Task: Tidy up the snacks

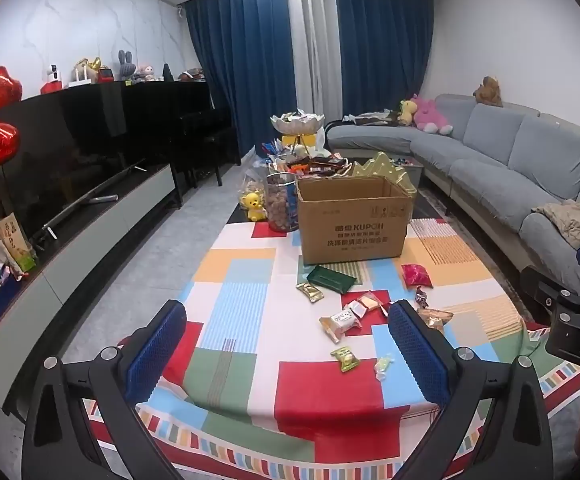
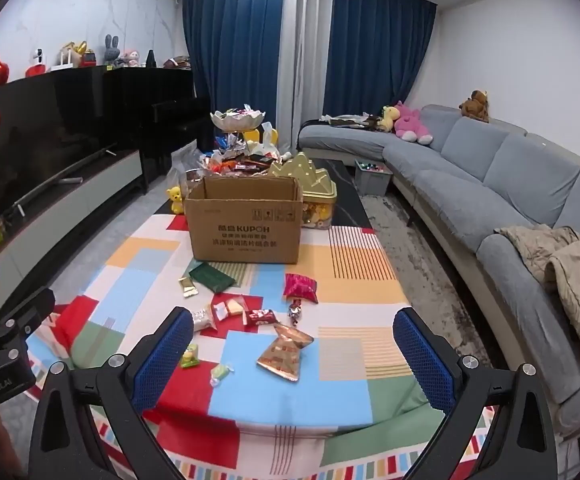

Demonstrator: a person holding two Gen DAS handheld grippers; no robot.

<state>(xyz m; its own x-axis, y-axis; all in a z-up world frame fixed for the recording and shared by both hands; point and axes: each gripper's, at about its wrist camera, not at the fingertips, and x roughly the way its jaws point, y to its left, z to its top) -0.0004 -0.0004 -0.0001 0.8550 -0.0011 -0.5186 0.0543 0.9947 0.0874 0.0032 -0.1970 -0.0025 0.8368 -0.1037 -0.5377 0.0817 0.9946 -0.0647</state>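
While snacks [image 2: 281,354] lie loose on the patchwork cloth [image 1: 229,288] before the box [image 2: 245,224], sofa [image 2: 470,184] at right, I hold both grippers, left [image 1: 285,344] and right [image 2: 294,356], spread wide, empty, tilted down

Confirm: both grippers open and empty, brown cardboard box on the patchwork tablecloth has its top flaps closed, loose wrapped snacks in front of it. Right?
Not quite. The brown cardboard box has its top open; the right wrist view looks into it. The rest holds: left gripper and right gripper open and empty, loose wrapped snacks in front of the box on the patchwork tablecloth.
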